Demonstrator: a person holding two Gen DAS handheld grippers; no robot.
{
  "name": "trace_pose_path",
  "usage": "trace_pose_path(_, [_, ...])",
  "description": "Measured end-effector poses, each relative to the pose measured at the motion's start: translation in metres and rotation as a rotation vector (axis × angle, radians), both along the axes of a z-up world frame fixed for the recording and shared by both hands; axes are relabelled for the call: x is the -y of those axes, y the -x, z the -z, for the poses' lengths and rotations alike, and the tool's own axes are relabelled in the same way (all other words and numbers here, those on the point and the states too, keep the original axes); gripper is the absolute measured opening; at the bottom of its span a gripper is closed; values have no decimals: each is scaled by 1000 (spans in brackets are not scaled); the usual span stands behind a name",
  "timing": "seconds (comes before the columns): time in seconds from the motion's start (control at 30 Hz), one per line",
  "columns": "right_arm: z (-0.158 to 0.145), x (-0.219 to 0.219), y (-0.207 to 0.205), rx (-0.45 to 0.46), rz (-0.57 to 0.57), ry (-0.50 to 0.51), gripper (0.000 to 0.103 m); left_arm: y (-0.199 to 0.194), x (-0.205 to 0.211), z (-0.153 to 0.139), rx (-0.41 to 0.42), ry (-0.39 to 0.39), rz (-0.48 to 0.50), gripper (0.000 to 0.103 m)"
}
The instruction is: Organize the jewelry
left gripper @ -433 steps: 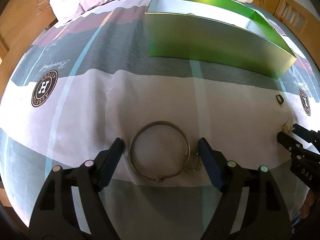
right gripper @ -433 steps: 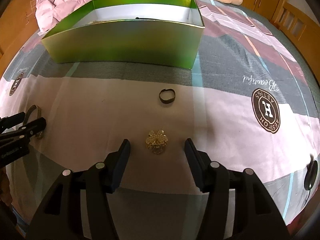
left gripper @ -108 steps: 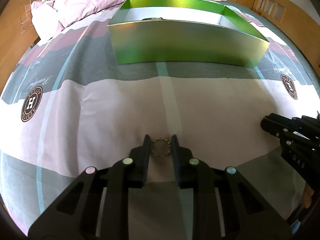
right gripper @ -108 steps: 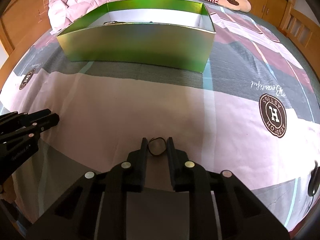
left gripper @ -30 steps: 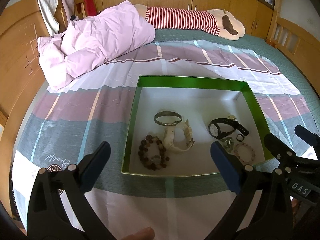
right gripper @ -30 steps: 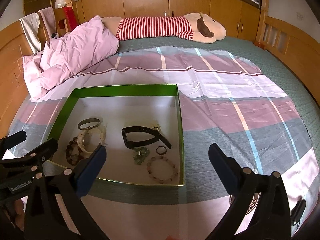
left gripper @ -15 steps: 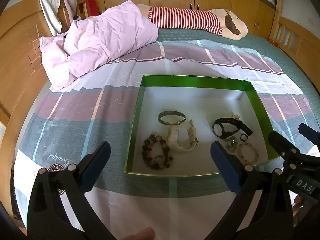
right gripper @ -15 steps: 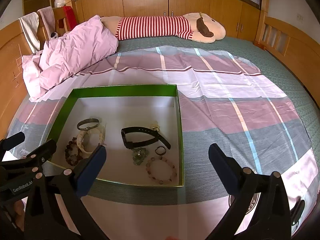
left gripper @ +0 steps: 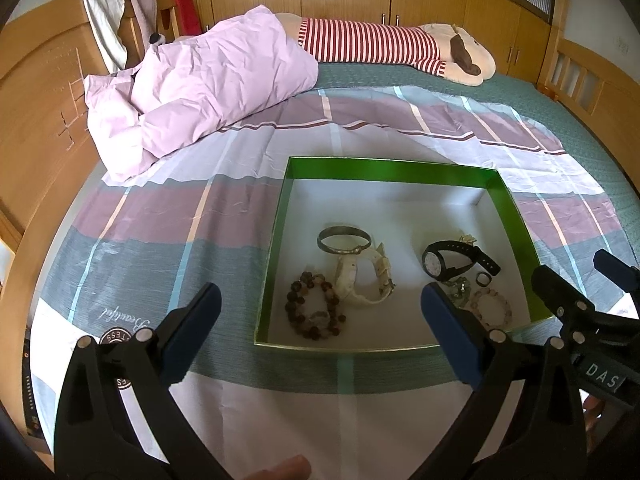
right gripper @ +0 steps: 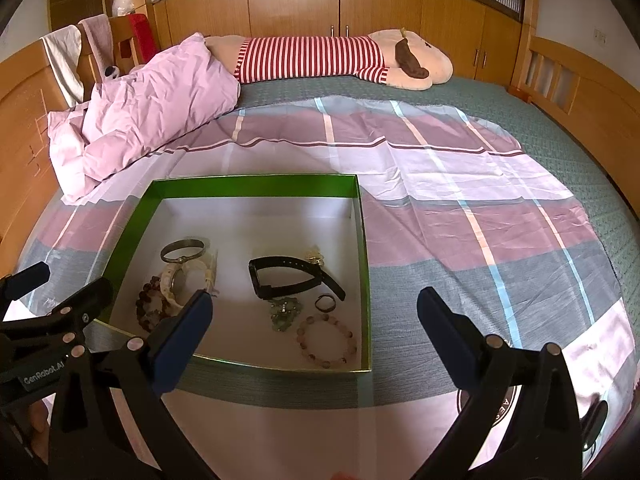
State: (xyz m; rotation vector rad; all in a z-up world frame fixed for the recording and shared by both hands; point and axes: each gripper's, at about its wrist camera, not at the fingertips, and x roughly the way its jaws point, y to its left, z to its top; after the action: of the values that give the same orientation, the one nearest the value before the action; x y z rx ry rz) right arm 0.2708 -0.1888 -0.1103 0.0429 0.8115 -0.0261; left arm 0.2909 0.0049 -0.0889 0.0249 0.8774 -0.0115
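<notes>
A green box with a white floor lies on the bed. Inside lie a metal bangle, a white watch, a dark bead bracelet, a black watch, a small dark ring, a green ornament and a pink bead bracelet. My left gripper is open and empty, held above the box's near side. My right gripper is open and empty, also raised above the box.
The bed has a checked pink and grey sheet. A crumpled pink duvet and a striped plush toy lie at the far side. Wooden bed rails and cupboards surround the bed.
Both grippers have risen and drawn back slightly from the box. Nothing in the box has moved.
</notes>
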Motion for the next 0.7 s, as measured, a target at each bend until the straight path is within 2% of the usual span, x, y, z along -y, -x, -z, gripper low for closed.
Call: trace_pose_path(0.7, [3,1,0,-6,4,4,100,-1,1,0,-5,-3,7,99])
